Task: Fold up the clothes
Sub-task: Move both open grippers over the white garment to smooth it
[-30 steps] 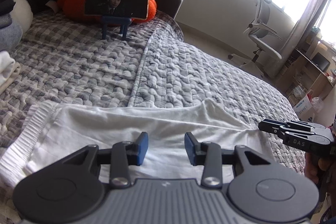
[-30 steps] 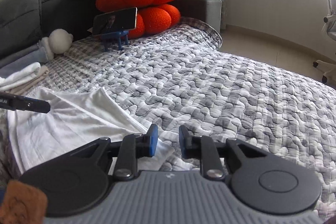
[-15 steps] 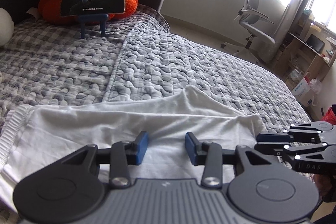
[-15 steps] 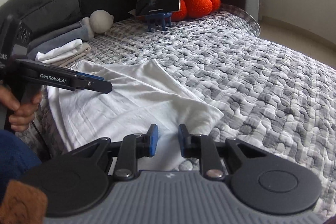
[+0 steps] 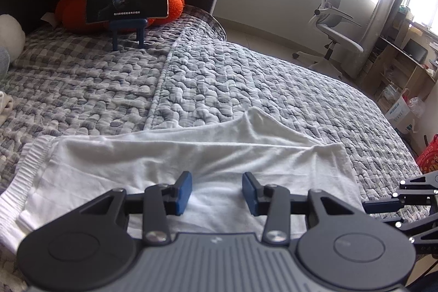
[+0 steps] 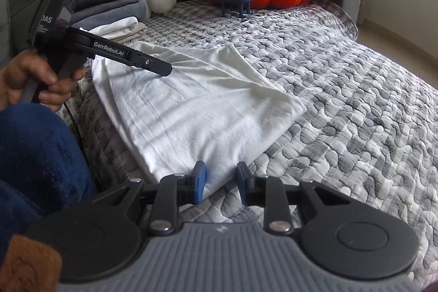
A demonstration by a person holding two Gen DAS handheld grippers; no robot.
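Garment: white garment (image 6: 191, 111) lies spread on the quilted bedspread (image 6: 342, 89) near its front edge, already doubled along its length, with 1 flap peaking up at the far side; its ribbed band sits at your left end.
Left gripper: your left gripper (image 5: 217, 192) hovers over the middle of the near edge with its blue pads apart, gripping nothing; that spot suits pinning or lifting the long side for another fold.
Right gripper: your right gripper (image 6: 220, 182) sits at the garment's near right corner, pads parted and empty, the left pad just over the cloth; whether it touches the fabric is probably too close to call from here.
Stack: folded clothes (image 6: 117, 28) rest by the sofa back, well apart from the work, likely a place for finished pieces.
Change: compared with 0.5 s ago, both grippers sit lower and nearer the cloth, and your left one points further toward the phone (image 5: 127, 3) on its stand; the garment lies the same.
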